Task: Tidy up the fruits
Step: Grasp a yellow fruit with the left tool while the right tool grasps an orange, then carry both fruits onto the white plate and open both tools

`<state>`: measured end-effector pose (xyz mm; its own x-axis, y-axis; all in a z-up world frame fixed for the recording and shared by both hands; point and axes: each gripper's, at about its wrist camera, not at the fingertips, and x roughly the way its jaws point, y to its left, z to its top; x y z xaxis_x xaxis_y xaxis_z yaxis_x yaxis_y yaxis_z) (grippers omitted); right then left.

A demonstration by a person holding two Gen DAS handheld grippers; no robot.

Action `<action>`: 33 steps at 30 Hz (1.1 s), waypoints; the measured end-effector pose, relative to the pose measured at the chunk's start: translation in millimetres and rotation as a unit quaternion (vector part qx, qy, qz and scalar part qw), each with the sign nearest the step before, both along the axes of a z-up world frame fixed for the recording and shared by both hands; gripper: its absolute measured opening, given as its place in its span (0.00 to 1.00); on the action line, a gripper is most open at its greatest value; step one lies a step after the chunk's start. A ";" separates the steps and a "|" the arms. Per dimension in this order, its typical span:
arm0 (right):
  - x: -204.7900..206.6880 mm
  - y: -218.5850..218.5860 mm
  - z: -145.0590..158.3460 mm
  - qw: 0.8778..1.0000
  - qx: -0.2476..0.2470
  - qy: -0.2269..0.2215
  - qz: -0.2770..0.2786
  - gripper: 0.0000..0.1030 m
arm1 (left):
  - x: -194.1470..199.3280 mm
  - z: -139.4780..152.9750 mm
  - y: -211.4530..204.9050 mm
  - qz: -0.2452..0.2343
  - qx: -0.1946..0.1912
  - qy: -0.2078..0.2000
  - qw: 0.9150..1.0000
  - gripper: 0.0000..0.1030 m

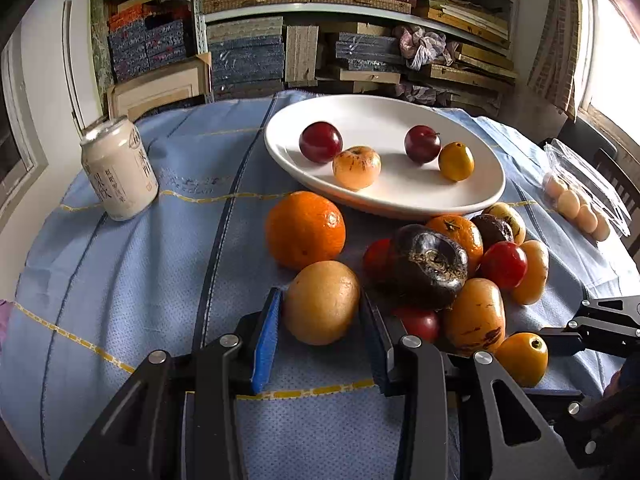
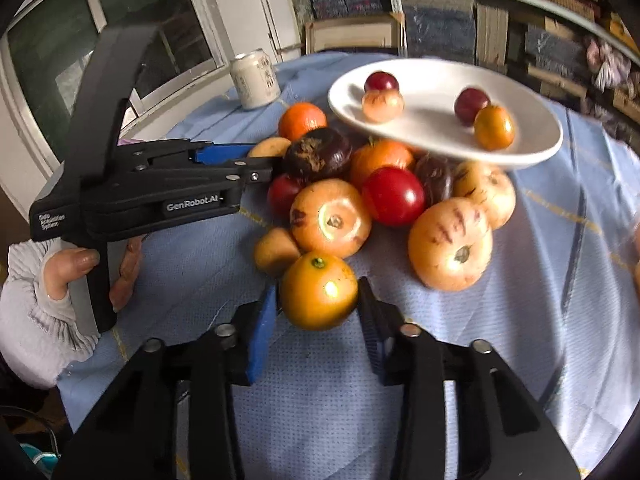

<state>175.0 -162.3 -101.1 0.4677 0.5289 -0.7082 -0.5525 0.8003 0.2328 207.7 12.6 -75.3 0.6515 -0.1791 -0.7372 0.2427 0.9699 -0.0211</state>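
Four fruits lie on the white plate (image 1: 472,196) near the table's far edge, about a dozen remain heaped before it, and each gripper, left (image 1: 322,308) and right (image 2: 318,300), apparently clasps one yellow-brown fruit.

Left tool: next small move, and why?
Probably lift the tan round fruit straight up, then carry it toward the white plate. The left tool has its pads against both sides of that fruit, which sits at the near edge of the pile; the plate beyond holds only four fruits, with bare space.
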 end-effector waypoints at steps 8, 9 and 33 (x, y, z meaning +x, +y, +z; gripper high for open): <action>-5.8 1.9 2.7 1.000 -0.003 -0.018 -0.001 0.36 | 6.7 -6.3 3.9 0.003 -0.014 0.027 1.000 0.35; -6.5 2.1 3.1 1.000 -0.003 -0.020 -0.002 0.36 | 6.4 -6.2 4.1 0.003 -0.015 0.027 1.000 0.35; 77.9 -58.7 95.5 0.982 0.037 -0.125 -0.136 0.36 | 85.2 68.2 -20.4 0.019 -0.045 -0.049 0.998 0.34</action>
